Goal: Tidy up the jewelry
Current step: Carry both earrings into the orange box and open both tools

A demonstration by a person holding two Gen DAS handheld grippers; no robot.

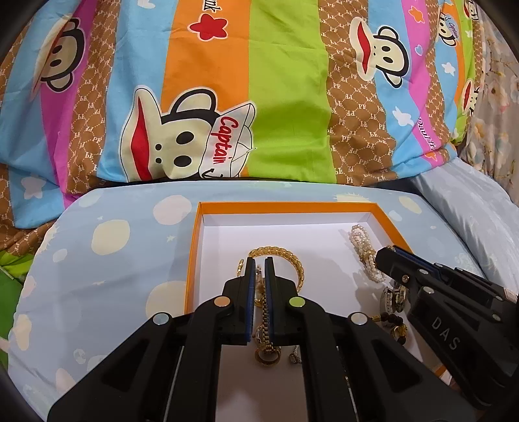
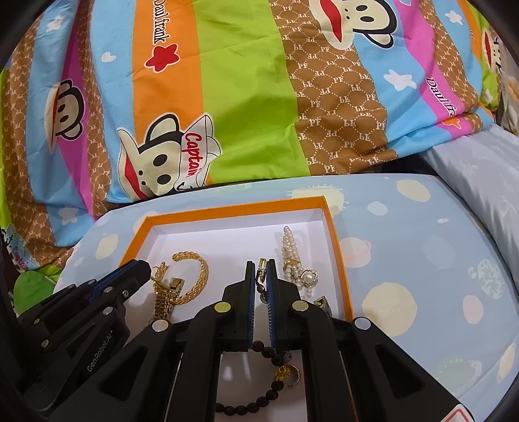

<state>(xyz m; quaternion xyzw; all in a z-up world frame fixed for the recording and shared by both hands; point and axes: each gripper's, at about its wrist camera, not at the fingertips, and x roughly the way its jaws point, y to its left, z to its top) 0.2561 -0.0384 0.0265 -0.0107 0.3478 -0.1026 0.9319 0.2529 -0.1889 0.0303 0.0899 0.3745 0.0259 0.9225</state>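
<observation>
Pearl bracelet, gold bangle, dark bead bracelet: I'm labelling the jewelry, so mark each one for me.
pearl bracelet (image 2: 288,256), right wrist view, middle of its strands.
gold bangle (image 2: 201,272), right wrist view, right side of its curve.
dark bead bracelet (image 2: 271,394), right wrist view, a bead on its lower arc.

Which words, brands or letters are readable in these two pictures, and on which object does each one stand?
"Captain": on the cartoon monkey's hat printed on the striped quilt.
"Paul frank": on the quilt's orange stripe, right wrist view.
"PF": repeated on the quilt's brown stripes.
"DAS": on the right gripper body, left wrist view.
"GenRobot.AI": on the left gripper body, right wrist view.
The pink-stripe script is cut off and unreadable.
</observation>
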